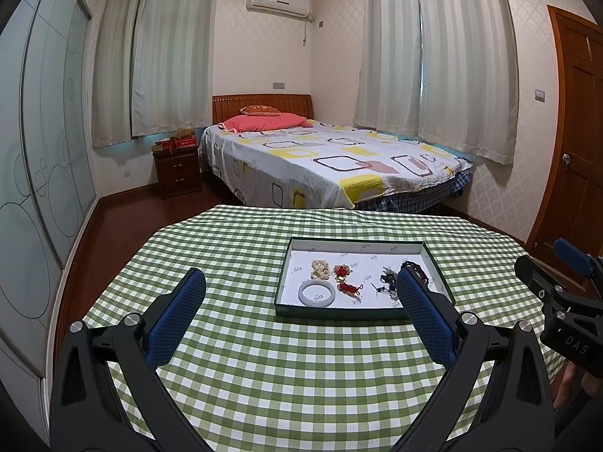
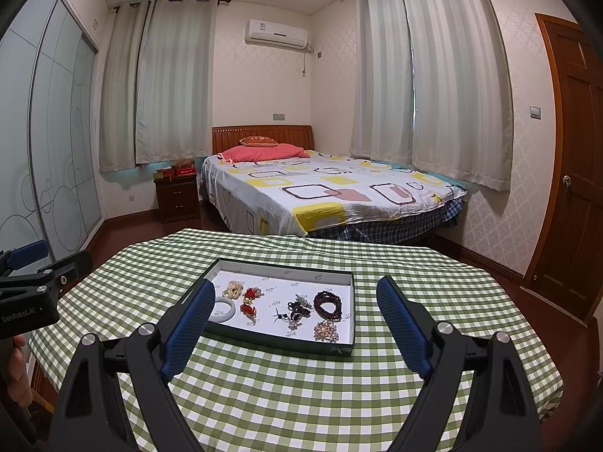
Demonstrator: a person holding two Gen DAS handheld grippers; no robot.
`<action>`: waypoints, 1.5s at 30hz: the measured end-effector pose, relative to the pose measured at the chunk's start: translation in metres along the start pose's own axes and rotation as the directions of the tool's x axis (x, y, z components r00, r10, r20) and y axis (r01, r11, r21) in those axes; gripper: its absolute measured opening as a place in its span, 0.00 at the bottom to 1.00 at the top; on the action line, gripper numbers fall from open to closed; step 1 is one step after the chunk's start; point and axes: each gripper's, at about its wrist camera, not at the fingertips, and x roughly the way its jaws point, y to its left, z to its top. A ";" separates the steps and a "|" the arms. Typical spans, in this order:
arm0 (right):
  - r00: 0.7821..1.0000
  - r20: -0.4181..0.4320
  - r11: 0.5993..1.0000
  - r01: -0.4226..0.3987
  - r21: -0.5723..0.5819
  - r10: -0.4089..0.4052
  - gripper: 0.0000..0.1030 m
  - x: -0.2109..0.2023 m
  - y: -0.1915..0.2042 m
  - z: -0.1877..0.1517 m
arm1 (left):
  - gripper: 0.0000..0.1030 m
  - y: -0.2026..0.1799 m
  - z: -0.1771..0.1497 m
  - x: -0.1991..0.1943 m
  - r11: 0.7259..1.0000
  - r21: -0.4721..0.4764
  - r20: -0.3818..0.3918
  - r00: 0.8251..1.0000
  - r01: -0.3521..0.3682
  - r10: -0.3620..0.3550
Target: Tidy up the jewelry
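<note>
Right wrist: jewelry (image 2: 290, 307) in tray (image 2: 282, 343)

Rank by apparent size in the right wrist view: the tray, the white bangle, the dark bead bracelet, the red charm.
1. tray
2. dark bead bracelet
3. white bangle, partly hidden behind a tool finger, so its rank against the bracelet is unsure
4. red charm

I'm looking at a bedroom: bed (image 1: 331, 158) mid-frame under a patterned sheet, nightstand (image 1: 177, 169) to its left, air conditioner (image 1: 278, 3) top centre, pale curtains (image 1: 452, 60) drawn, wooden door (image 1: 576, 143) far right, frosted wardrobe (image 1: 41, 158) along the left.
</note>
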 end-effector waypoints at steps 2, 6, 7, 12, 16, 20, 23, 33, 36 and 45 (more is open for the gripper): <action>1.000 0.001 1.000 0.000 -0.001 0.000 0.82 0.000 0.000 0.000 | 0.96 0.000 0.000 0.000 1.000 0.000 0.000 1.000 0.000 0.000; 1.000 0.000 1.000 0.000 0.000 0.000 0.82 0.000 0.000 -0.001 | 0.96 0.000 0.000 0.000 1.000 0.000 -0.001 1.000 0.001 -0.001; 1.000 0.000 1.000 0.000 -0.001 0.000 0.82 0.000 0.000 -0.001 | 0.96 0.000 0.000 0.000 1.000 0.000 0.000 1.000 0.000 0.000; 1.000 -0.003 1.000 -0.002 -0.001 0.002 0.82 0.001 0.001 -0.003 | 0.96 0.000 0.000 0.001 1.000 -0.001 -0.001 1.000 0.000 0.000; 1.000 -0.004 1.000 -0.002 -0.002 0.002 0.82 0.000 0.000 -0.003 | 0.96 0.001 -0.001 0.001 1.000 -0.002 0.000 1.000 -0.001 0.001; 1.000 -0.004 1.000 -0.001 -0.002 0.001 0.82 0.000 0.000 -0.003 | 0.96 0.001 -0.002 0.002 1.000 -0.002 0.000 1.000 -0.003 0.003; 1.000 -0.004 1.000 -0.001 -0.002 0.001 0.82 0.000 0.001 -0.002 | 0.96 0.002 -0.002 0.002 1.000 -0.005 0.000 1.000 -0.003 0.003; 1.000 -0.006 1.000 -0.002 -0.002 0.002 0.82 0.001 0.002 -0.004 | 0.96 0.002 -0.003 0.003 1.000 -0.002 -0.006 1.000 -0.007 0.007; 1.000 -0.009 1.000 -0.004 -0.003 0.004 0.82 0.001 0.003 -0.009 | 0.96 -0.001 -0.004 0.005 1.000 0.015 -0.012 1.000 -0.003 0.003; 1.000 -0.023 1.000 -0.006 -0.002 0.006 0.82 0.003 0.003 -0.015 | 0.96 -0.002 -0.008 0.009 1.000 0.002 -0.002 1.000 0.015 -0.015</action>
